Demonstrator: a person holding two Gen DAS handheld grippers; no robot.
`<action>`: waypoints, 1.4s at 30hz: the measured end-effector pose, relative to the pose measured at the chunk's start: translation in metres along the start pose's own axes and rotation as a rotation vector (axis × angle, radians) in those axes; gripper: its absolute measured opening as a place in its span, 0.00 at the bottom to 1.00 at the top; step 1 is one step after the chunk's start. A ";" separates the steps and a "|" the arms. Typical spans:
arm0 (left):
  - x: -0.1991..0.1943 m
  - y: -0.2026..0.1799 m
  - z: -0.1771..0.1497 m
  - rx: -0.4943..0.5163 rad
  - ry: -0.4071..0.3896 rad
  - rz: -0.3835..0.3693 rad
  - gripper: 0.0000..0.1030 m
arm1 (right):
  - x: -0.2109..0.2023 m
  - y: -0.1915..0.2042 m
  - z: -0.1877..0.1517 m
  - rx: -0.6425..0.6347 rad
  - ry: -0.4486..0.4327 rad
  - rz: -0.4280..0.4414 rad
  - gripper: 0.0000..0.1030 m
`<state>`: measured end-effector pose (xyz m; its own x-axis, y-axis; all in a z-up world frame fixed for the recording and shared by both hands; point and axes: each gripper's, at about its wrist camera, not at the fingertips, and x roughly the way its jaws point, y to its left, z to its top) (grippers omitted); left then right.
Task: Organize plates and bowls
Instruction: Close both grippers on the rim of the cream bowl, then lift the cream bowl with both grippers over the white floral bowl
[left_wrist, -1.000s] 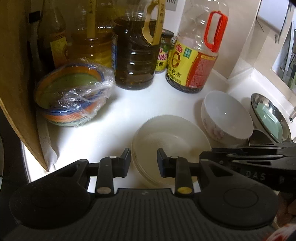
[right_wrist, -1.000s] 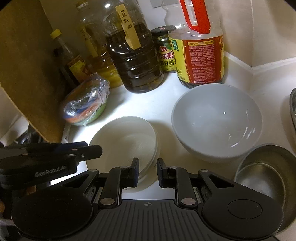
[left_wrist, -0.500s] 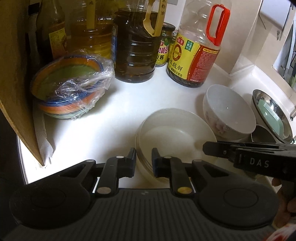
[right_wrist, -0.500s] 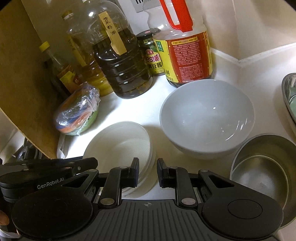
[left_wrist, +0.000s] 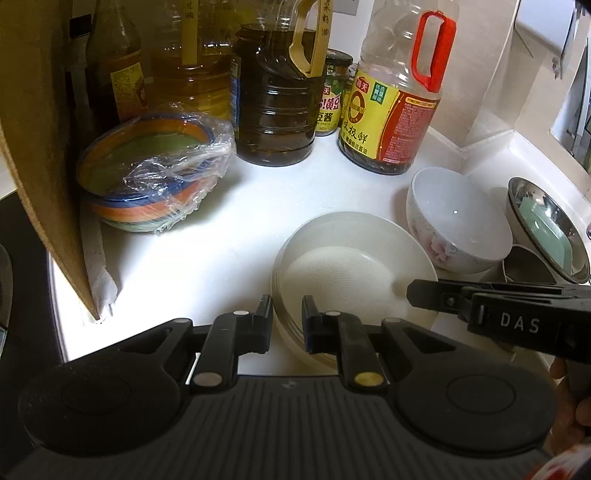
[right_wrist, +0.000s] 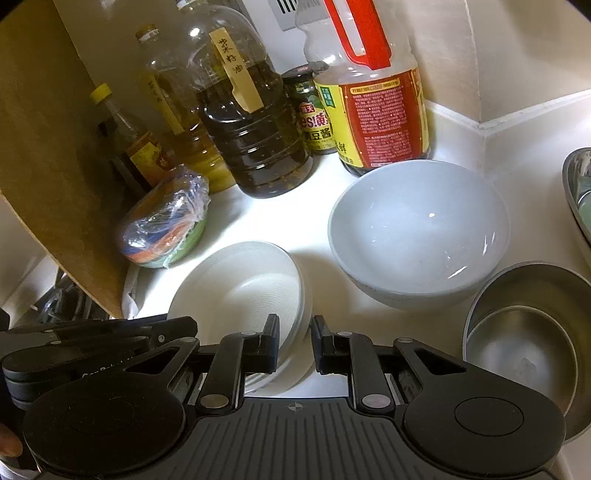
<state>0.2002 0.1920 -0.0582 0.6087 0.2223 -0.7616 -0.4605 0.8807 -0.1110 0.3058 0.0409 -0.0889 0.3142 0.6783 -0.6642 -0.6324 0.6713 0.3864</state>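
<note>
A stack of white shallow dishes sits on the white counter. My left gripper is shut on the stack's near left rim, which fills the narrow gap between its fingers. On the opposite rim my right gripper is shut as well, with the edge of the stack between its pads. Each gripper shows from the side in the other's view: the right gripper over the stack's right edge, the left gripper at its left edge. A white flowered bowl stands just right of the stack.
Nested steel bowls stand at the right, and a tilted steel bowl leans there. Coloured bowls in plastic wrap sit at the back left beside a brown board. Oil and sauce bottles line the back wall.
My left gripper's jaws have narrowed from a wide gap onto the near rim of the white stack. The right gripper has kept its narrow hold on the other rim.
</note>
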 end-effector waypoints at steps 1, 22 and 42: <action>-0.002 0.000 0.000 0.000 -0.003 0.001 0.14 | -0.002 0.000 0.000 0.001 -0.001 0.003 0.18; -0.054 -0.037 0.019 0.065 -0.154 -0.077 0.14 | -0.074 -0.007 0.013 0.032 -0.112 0.009 0.18; -0.009 -0.091 0.066 0.137 -0.158 -0.180 0.14 | -0.092 -0.074 0.054 0.160 -0.162 -0.077 0.18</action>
<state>0.2799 0.1373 0.0007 0.7710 0.1106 -0.6272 -0.2513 0.9577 -0.1399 0.3615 -0.0553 -0.0216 0.4747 0.6535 -0.5896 -0.4856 0.7532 0.4438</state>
